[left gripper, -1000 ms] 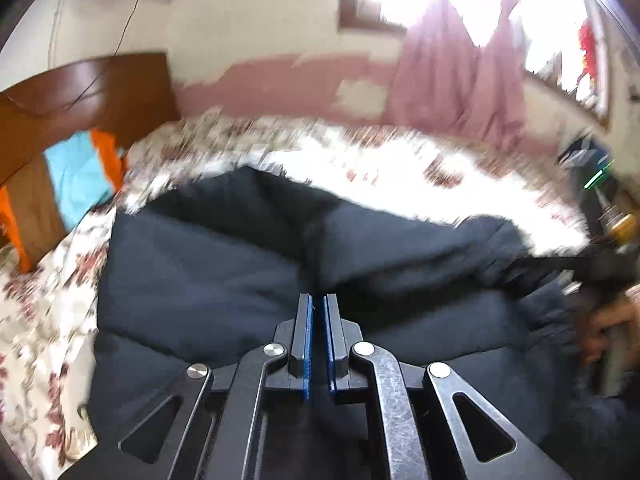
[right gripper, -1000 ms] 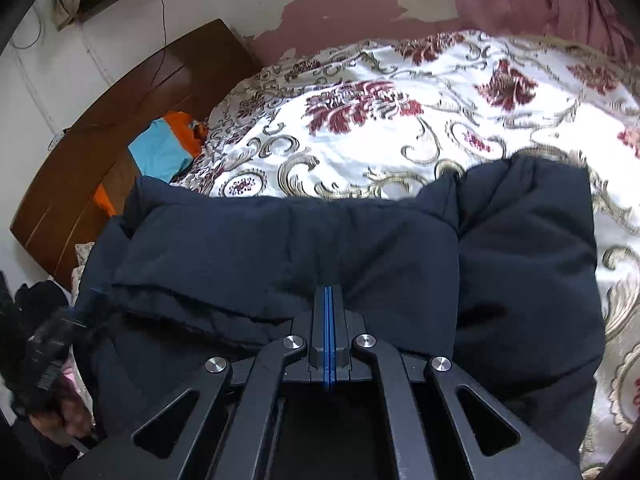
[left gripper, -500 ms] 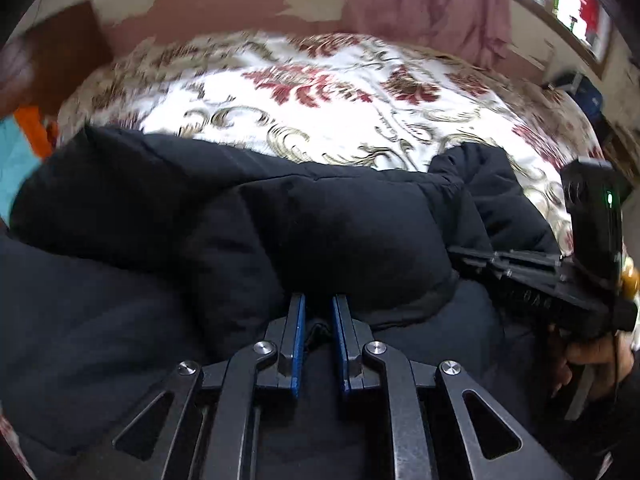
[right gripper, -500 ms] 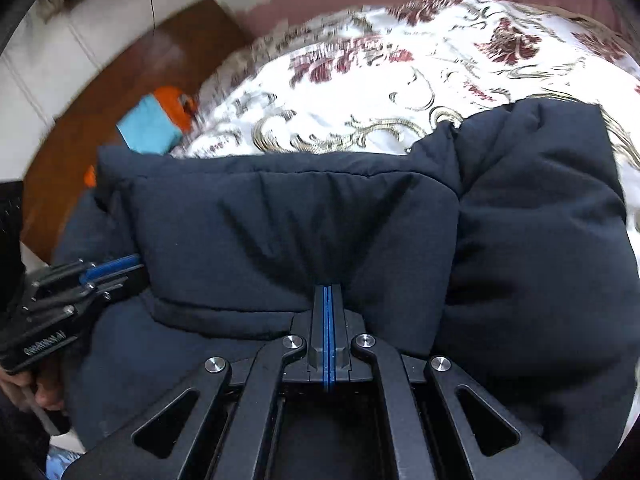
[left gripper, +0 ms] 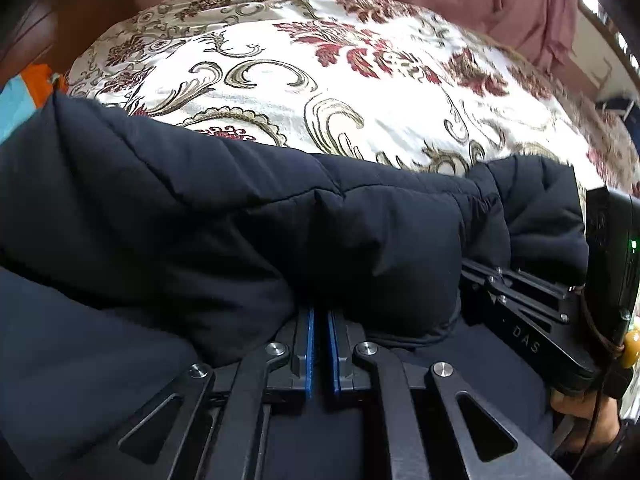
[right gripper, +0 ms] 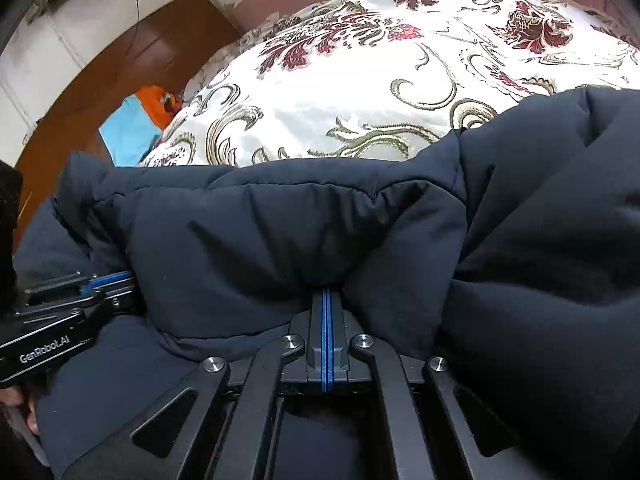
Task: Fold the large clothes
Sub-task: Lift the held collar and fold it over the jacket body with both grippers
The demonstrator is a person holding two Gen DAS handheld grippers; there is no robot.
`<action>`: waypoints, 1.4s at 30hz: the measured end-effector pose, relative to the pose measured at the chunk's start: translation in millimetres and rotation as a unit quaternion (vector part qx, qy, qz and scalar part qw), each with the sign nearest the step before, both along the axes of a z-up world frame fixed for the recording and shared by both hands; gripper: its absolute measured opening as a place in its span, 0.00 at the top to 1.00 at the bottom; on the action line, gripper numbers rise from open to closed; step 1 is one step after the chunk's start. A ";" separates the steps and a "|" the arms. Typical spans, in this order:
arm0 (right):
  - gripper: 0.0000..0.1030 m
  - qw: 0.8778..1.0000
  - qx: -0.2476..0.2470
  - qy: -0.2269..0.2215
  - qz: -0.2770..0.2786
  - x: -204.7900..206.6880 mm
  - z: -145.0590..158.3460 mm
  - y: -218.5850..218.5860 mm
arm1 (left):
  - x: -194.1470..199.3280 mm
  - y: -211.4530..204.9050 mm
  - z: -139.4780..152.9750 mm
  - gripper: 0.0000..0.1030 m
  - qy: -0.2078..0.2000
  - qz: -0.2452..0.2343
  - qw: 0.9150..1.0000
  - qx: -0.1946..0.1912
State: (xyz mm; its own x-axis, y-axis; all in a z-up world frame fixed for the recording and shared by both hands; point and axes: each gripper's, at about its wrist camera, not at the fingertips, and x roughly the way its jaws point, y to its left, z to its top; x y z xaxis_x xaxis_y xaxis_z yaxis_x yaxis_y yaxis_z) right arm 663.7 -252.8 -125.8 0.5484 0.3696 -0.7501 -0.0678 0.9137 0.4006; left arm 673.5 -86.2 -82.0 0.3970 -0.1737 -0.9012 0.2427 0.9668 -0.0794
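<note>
Both gripper tips vanish under the jacket [left gripper: 240, 240]: left gripper [left gripper: 321, 316] parted, right gripper [right gripper: 327, 294] pinching (fabric).

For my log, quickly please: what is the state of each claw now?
Left claw: slightly open, against the dark jacket, not clamped.
Right claw: closed, pinching the jacket's fold.
</note>
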 end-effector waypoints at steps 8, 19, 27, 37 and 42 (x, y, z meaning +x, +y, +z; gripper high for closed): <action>1.00 1.000 -0.008 -0.022 -0.006 -6.6 6.0 2.1 | -11.9 -6.5 -0.8 0.92 -0.062 -0.010 0.998 0.020; 1.00 0.999 -0.013 -0.032 -0.009 -3.2 3.9 0.1 | -10.9 -1.3 -2.6 0.92 -0.094 -0.010 0.996 0.004; 1.00 0.999 -0.024 -0.043 -0.015 -3.9 9.3 5.0 | -10.5 -0.3 -4.5 0.93 -0.115 -0.006 0.993 -0.006; 1.00 0.995 0.009 -0.089 -0.042 -37.1 15.6 -8.3 | -36.2 30.9 7.1 0.92 -0.152 -0.008 0.980 -0.127; 0.96 0.988 -0.043 -0.113 -0.095 -72.2 32.4 -7.3 | -52.0 55.8 10.0 0.92 -0.178 0.001 0.962 -0.209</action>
State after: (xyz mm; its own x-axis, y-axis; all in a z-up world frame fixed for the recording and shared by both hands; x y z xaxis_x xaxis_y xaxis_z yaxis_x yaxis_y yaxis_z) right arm 591.5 -260.0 -93.4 0.7585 0.1831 -0.6254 0.0306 0.9487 0.3148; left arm 621.5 -30.4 -72.0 0.6682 -0.4898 -0.5599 0.3240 0.8691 -0.3736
